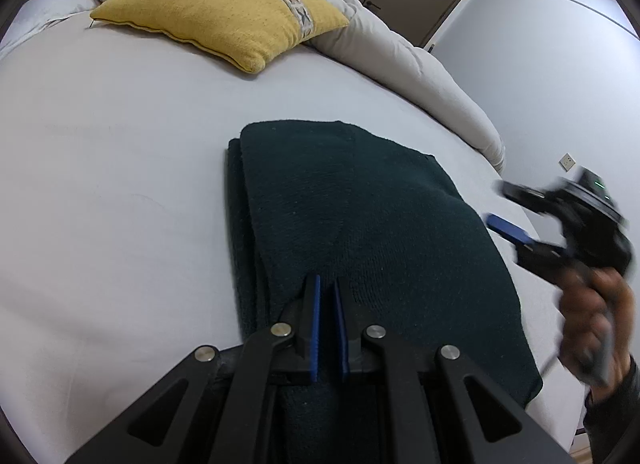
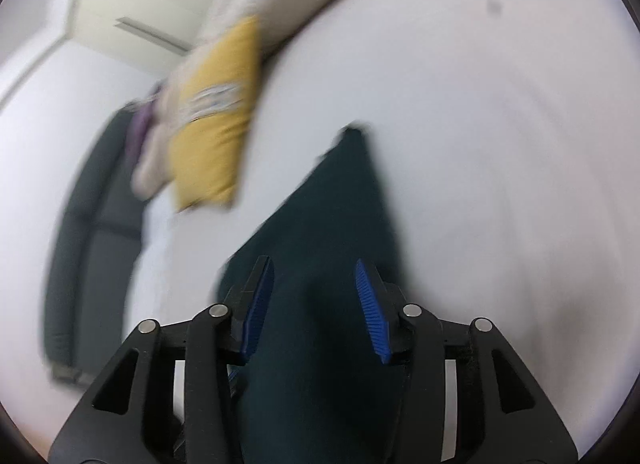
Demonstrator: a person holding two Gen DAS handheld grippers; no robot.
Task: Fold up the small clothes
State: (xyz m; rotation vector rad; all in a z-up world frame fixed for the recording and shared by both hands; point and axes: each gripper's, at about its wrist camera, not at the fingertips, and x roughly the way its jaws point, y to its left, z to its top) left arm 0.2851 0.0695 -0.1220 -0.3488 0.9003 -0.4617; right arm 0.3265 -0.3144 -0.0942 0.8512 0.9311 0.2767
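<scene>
The dark green garment point(image 1: 360, 232), already folded into layers, lies on the white bed point(image 1: 120, 167) toward its near edge, well clear of the yellow cushion point(image 1: 216, 19) at the far side. The left gripper point(image 1: 327, 296) hovers above it with jaws nearly closed on nothing (likely to press it flat). The right gripper point(image 2: 316, 296) stands partly open over the garment's right side, unclamped; motion blur hides any contact
</scene>
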